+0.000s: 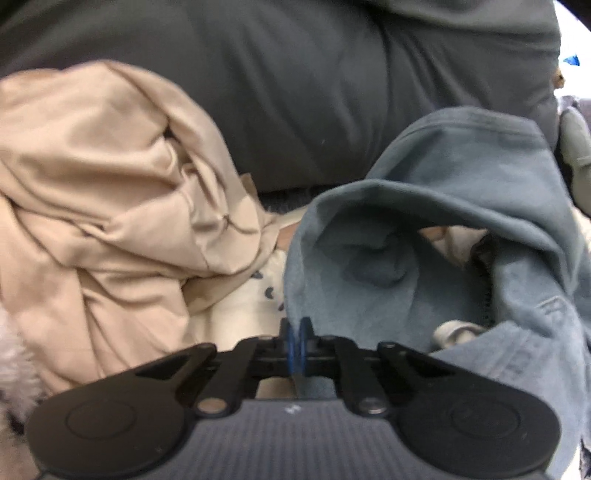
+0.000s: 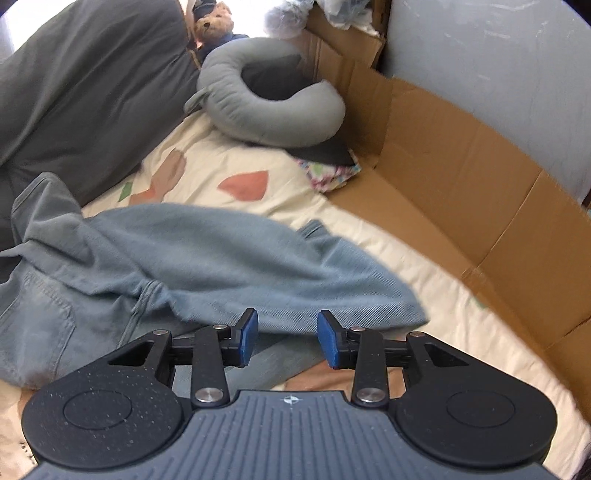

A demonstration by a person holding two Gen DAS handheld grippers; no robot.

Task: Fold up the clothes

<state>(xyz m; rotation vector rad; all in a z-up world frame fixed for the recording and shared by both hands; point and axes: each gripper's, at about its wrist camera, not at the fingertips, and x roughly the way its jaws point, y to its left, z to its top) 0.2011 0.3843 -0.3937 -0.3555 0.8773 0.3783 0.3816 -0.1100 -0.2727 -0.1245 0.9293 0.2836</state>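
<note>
A pair of light blue jeans (image 2: 221,258) lies crumpled on the cream patterned bed sheet (image 2: 229,166). In the left wrist view the jeans (image 1: 461,177) are lifted, with the waistband open towards the camera. My left gripper (image 1: 299,332) is shut on the edge of the jeans' waistband, the blue pads pressed together. My right gripper (image 2: 284,338) is open, its blue pads (image 2: 249,332) apart, low over a jeans leg at its near edge. It holds nothing.
A crumpled beige garment (image 1: 110,192) lies left of the jeans. A dark grey duvet (image 1: 295,81) lies behind. A grey U-shaped pillow (image 2: 266,99), a teddy bear (image 2: 216,26) and flattened cardboard (image 2: 461,192) line the right side of the bed.
</note>
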